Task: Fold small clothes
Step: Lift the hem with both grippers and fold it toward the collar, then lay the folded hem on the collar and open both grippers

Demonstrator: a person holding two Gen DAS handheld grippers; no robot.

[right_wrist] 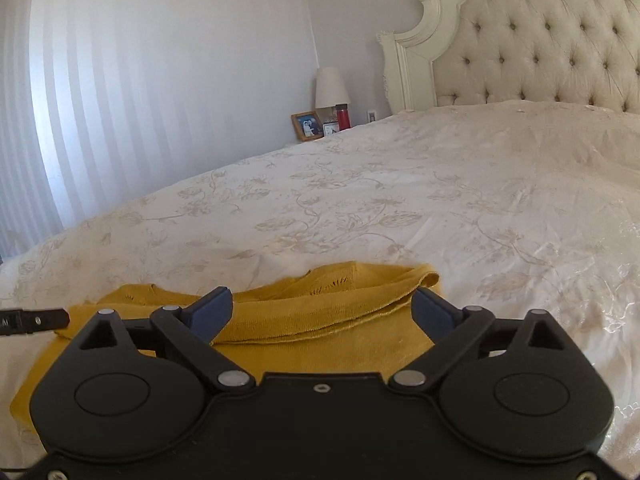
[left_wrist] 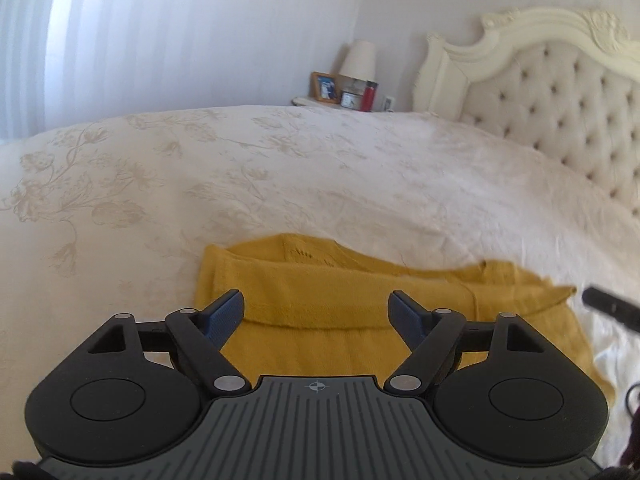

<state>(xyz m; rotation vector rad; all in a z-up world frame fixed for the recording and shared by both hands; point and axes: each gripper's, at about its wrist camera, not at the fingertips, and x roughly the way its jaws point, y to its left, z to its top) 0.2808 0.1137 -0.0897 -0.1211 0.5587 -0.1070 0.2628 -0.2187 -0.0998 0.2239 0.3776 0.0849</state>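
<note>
The mustard knit garment [left_wrist: 320, 300] lies on the near part of the bed [left_wrist: 280, 168], folded over itself with a doubled band running left to right across it. Your gripper bodies hide its near edge in both views, and in the left wrist view its right end blurs out at the frame edge, so you cannot tell which kind of garment it is.

Your left gripper [left_wrist: 316, 312] hangs just above the cloth with its blue fingers [left_wrist: 226, 314] spread wide and nothing between them. Your right gripper [right_wrist: 322, 310] is wider still, also empty, fingers clear of the folded edge. Each gripper's tip pokes into the other's view as a dark, blurred bar.

Beyond the garment the cream floral bedspread [right_wrist: 400, 200] is bare up to the tufted headboard [right_wrist: 540, 40] at far right. Far back a nightstand carries a lamp [right_wrist: 331, 88], a framed photo [right_wrist: 307, 126], a red bottle [right_wrist: 343, 117] and a small clock, partly cut off by the bed.
</note>
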